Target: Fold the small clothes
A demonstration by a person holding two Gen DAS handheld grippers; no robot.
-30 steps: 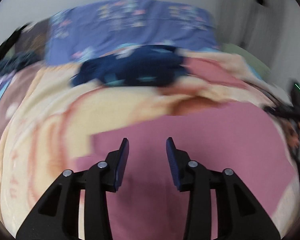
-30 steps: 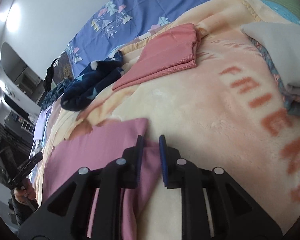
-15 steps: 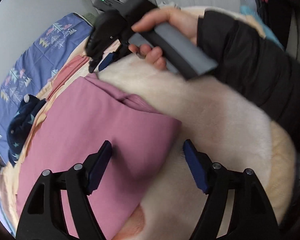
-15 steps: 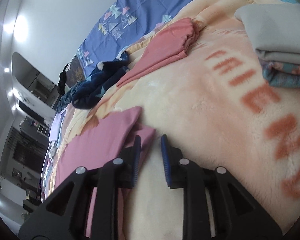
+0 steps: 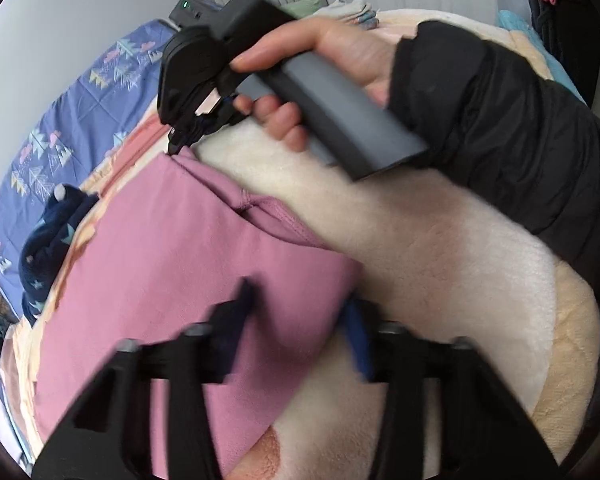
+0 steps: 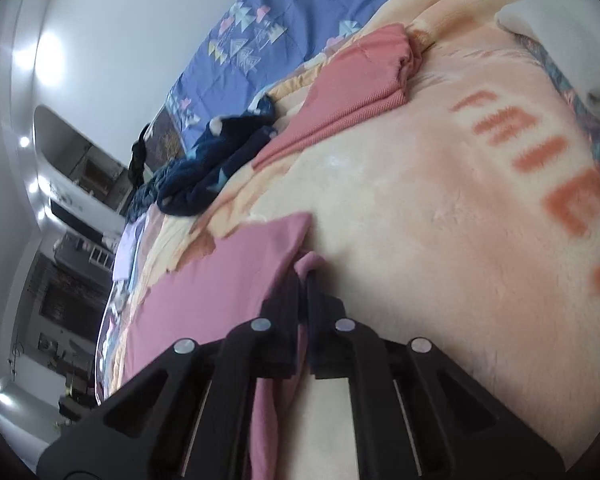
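Since 0.5 s ago: right gripper (image 6: 304, 280) jaws pressed onto pink garment (image 5: 172, 248) corner; left gripper (image 5: 296, 320) jaws narrowed, spread astride near corner, blurred.

Home bedroom: bed with fleece blanket (image 6: 420, 184), blue patterned sheet (image 6: 268, 44), scattered clothes.

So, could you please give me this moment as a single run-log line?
stage: grasping corners | right gripper: shut on pink cotton garment | left gripper: open, straddling its near corner | surface: cream fleece blanket
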